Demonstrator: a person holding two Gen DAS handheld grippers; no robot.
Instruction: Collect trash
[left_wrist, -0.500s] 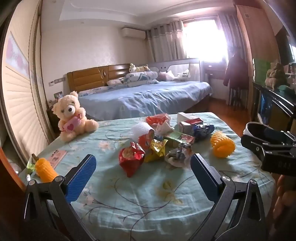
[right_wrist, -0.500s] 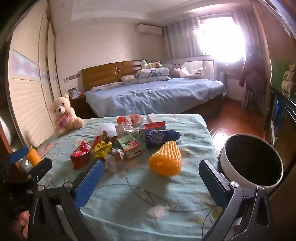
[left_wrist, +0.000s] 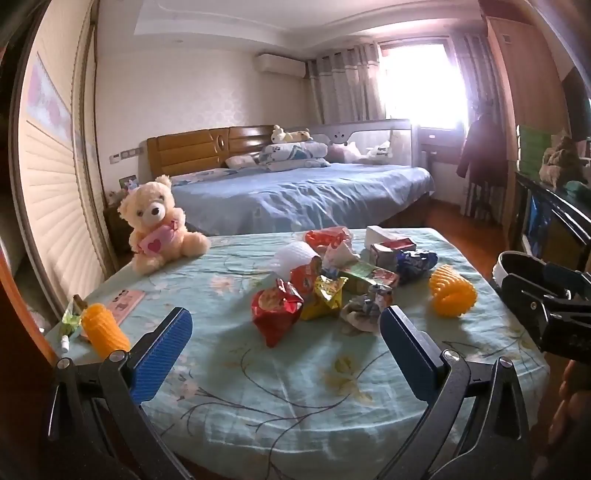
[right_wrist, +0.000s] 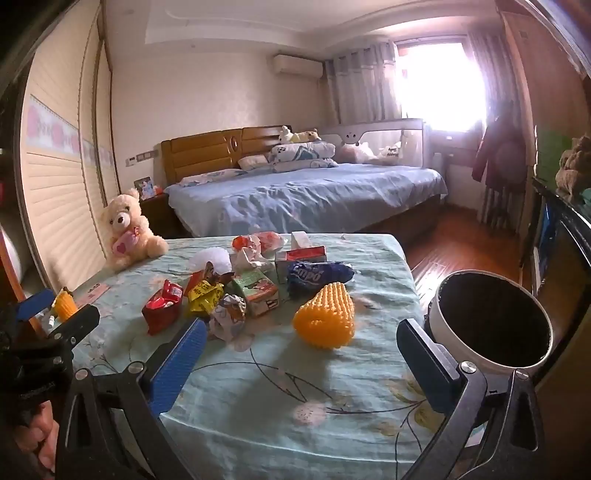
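A pile of trash lies mid-table: a red snack bag (left_wrist: 277, 310) (right_wrist: 162, 308), a yellow wrapper (left_wrist: 325, 295) (right_wrist: 205, 295), a crumpled paper ball (left_wrist: 364, 308) (right_wrist: 229, 317), small cartons (right_wrist: 255, 290), a blue bag (right_wrist: 319, 275) and white tissue (left_wrist: 295, 256). My left gripper (left_wrist: 286, 349) is open and empty, just short of the red bag. My right gripper (right_wrist: 301, 356) is open and empty, in front of the yellow toy corn (right_wrist: 325, 317). A white bin with a black inside (right_wrist: 491, 321) stands off the table's right edge.
A teddy bear (left_wrist: 159, 225) sits at the table's far left corner. A second toy corn (left_wrist: 105, 330), a pink card (left_wrist: 123, 301) and small items lie at the left edge. A bed (left_wrist: 303, 192) stands beyond the floral tablecloth (left_wrist: 295, 398).
Both views have barely shifted; both grippers stay open and nothing on the table has moved.
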